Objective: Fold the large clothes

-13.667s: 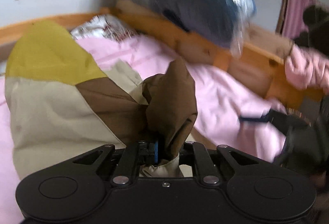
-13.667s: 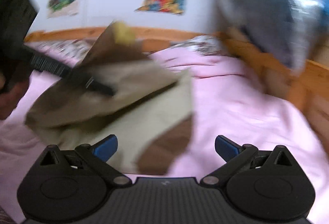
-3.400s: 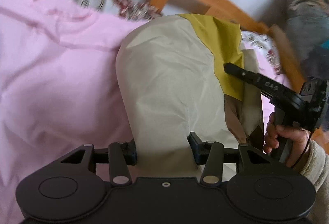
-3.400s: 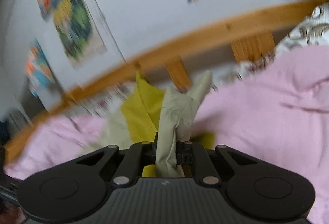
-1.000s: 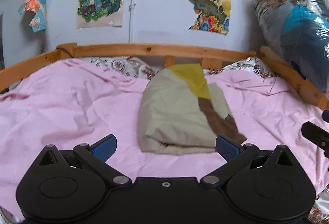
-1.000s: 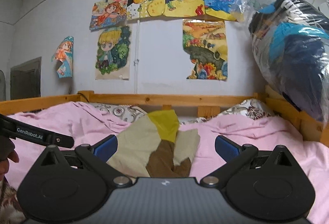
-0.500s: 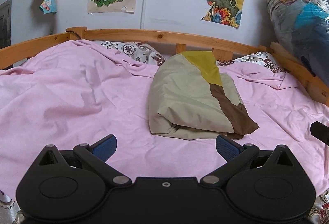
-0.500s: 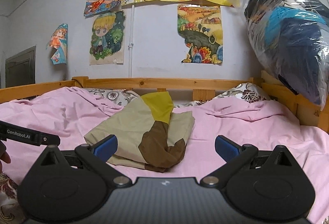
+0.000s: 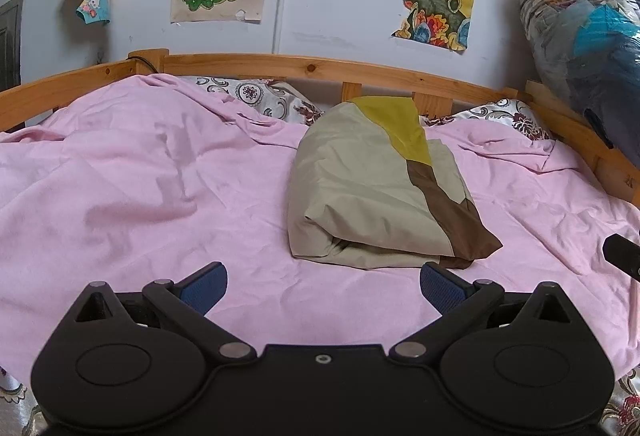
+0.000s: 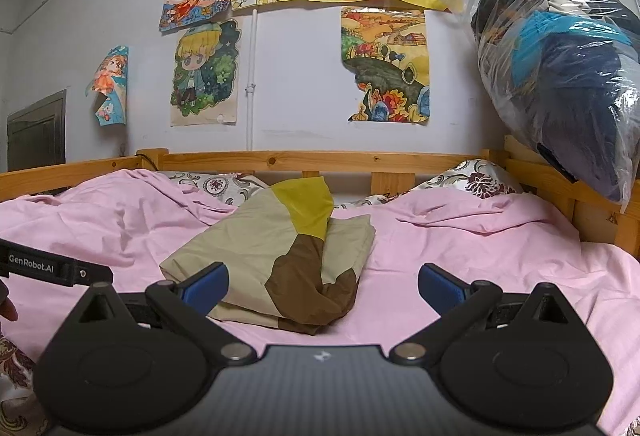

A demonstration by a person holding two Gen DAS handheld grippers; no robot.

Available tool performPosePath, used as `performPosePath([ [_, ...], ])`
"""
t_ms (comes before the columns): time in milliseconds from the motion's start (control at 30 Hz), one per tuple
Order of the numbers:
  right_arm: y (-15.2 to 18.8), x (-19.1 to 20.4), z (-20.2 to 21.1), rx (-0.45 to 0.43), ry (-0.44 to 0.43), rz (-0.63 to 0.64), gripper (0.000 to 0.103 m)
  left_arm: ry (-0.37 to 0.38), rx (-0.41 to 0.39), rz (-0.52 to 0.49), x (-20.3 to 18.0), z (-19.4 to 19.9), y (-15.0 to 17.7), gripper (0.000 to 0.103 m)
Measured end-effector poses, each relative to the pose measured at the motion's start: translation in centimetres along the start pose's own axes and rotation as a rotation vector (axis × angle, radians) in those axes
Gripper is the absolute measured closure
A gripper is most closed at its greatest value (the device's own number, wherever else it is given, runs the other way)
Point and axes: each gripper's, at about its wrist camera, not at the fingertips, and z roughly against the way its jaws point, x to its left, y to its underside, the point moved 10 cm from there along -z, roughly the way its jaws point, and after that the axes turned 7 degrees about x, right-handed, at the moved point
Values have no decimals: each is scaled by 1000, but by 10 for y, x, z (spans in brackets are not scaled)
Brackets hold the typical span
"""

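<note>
A folded garment (image 9: 372,188) in beige, mustard yellow and brown lies as a neat bundle on the pink sheet (image 9: 140,196). In the right wrist view the same garment (image 10: 280,256) sits mid-bed with its brown part toward me. My left gripper (image 9: 323,282) is open, just short of the bundle's near edge, with nothing between its blue pads. My right gripper (image 10: 323,286) is open too, held back from the bundle and empty. The left gripper's black finger (image 10: 56,268) shows at the left edge of the right wrist view.
A wooden bed rail (image 9: 320,66) runs along the back and right side. Patterned pillows (image 10: 472,178) lie by the rail. A clear plastic bag of dark and blue clothes (image 10: 560,76) hangs at the upper right. Posters (image 10: 384,64) cover the wall.
Both grippers have released the garment and pulled back open. Over the last second both views have tilted and crept closer to the folded bundle, which lies still.
</note>
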Motion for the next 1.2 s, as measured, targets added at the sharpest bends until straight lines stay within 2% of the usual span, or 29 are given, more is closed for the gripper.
performPosePath([
  [1200,-1,-3,0,0,2,-5,0,-6,0,-8,-2,1,1,1],
])
